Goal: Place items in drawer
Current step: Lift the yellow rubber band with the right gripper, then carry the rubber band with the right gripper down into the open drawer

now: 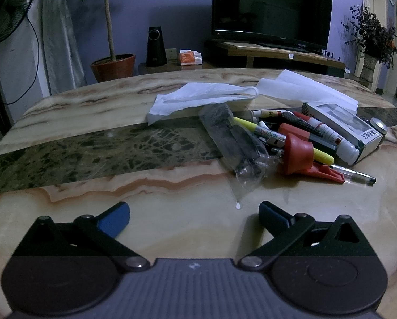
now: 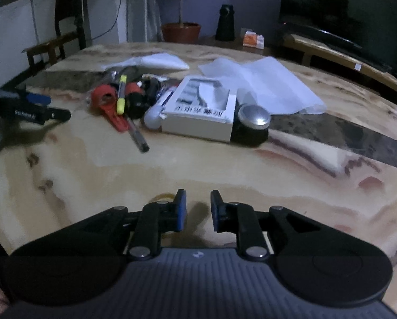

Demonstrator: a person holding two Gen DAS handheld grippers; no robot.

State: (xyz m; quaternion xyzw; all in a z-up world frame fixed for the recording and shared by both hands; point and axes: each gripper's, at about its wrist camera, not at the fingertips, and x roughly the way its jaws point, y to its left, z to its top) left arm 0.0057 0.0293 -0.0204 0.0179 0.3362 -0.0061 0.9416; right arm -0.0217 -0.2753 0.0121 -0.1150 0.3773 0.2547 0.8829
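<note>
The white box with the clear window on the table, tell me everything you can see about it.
The white box looks like cardboard, flat and rectangular, with a clear plastic window on top and dark printed characters along one edge. It lies flat on the marble table, closed. A white-capped tube presses against one long side, a round silver-topped black object sits at one corner, and translucent white sheets lie just behind it. Neither pair of tongs touches it.
</note>
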